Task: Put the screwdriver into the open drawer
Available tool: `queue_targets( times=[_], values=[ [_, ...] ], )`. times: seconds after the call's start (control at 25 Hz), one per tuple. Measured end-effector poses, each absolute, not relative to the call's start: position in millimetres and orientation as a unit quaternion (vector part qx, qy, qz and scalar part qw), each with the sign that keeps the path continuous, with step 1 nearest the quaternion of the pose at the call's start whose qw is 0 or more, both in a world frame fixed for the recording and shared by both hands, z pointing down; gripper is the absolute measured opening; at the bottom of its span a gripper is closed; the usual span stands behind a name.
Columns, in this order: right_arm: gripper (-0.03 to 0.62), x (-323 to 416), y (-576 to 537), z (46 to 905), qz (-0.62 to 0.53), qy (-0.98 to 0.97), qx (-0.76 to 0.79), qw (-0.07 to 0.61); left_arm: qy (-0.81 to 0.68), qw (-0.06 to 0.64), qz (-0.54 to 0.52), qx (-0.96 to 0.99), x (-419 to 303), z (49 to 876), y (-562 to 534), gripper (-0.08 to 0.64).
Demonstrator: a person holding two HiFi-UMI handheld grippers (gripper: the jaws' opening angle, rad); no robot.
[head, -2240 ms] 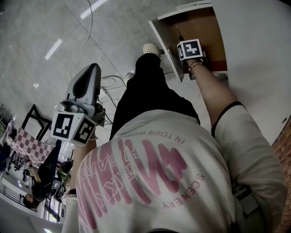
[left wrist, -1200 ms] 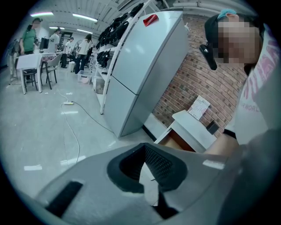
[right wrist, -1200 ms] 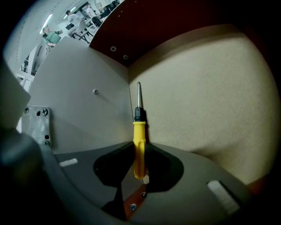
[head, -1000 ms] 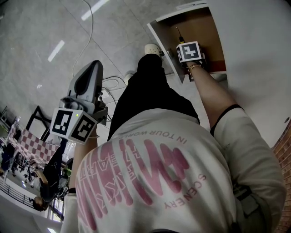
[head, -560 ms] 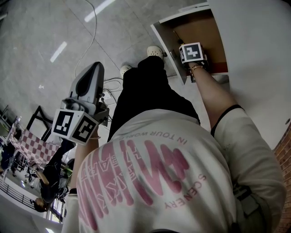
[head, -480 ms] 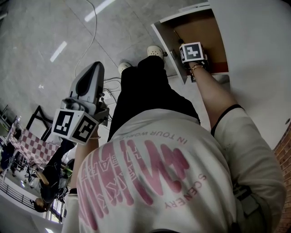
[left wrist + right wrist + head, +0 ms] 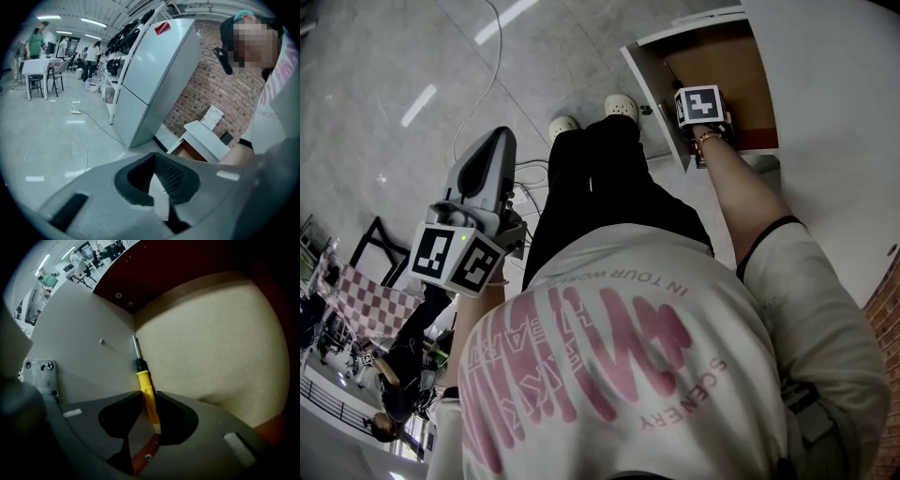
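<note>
Polished grey floor tiles [image 7: 384, 66] stretch away under the standing person, but the action is up at the white cabinet [image 7: 834, 112]. Over to the right gripper [image 7: 149, 393]: it points straight down into the open wooden drawer [image 7: 211, 333], and its jaws have just been spreading apart. They now stand parted either side of the yellow-handled screwdriver with the black collar and steel shaft [image 7: 145, 380], apparently no longer squeezing it. That reads as the release! The tool seems to lie on the pale drawer bottom, tucked along the white side wall [image 7: 79, 352]. Its tip points toward the far corner and its handle end sits between the parted jaws. Moving outward, the hand behind that gripper has held its place over the drawer through the last second. Down on the tiles, a second white shoe [image 7: 562, 126] has stepped in beside the first [image 7: 620, 106], so the person has only shifted footing. The left gripper [image 7: 154, 159] hangs well apart on the person's other side, tips closed together on nothing, angled down toward the room and taking no part. So the screwdriver is inside the drawer and looks let go, which means the job is as good as done. What's left is lifting the right gripper straight up without nudging the handle.
</note>
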State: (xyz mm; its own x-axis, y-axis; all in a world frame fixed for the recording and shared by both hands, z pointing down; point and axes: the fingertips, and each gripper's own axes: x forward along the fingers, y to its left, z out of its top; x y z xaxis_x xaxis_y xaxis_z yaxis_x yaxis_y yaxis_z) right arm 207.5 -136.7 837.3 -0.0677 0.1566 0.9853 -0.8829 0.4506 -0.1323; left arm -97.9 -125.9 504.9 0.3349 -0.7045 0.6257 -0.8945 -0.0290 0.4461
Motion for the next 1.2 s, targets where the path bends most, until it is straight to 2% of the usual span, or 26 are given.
queue_targets(
  times=[0.28, 0.76, 0.92, 1.0, 1.2],
  values=[
    [0.121, 205, -128, 818, 0.441, -0.583, 0.336, 0.594, -0.566, 0.415, 0.080, 0.708, -111, 499, -120, 0.002],
    [0.109, 188, -128, 713, 0.459, -0.564, 0.430, 0.534, -0.538, 0.342, 0.055, 0.768, -148, 418, -135, 0.002],
    [0.060, 174, -112, 679, 0.455, -0.559, 0.455, 0.523, -0.529, 0.324, 0.032, 0.784, -160, 390, -135, 0.002],
    [0.011, 166, -101, 660, 0.453, -0.557, 0.465, 0.518, -0.523, 0.311, 0.028, 0.793, -166, 377, -132, 0.002],
    [0.011, 129, -92, 605, 0.471, -0.586, 0.496, 0.435, -0.516, 0.302, 0.004, 0.802, -179, 349, -131, 0.002]
  ],
)
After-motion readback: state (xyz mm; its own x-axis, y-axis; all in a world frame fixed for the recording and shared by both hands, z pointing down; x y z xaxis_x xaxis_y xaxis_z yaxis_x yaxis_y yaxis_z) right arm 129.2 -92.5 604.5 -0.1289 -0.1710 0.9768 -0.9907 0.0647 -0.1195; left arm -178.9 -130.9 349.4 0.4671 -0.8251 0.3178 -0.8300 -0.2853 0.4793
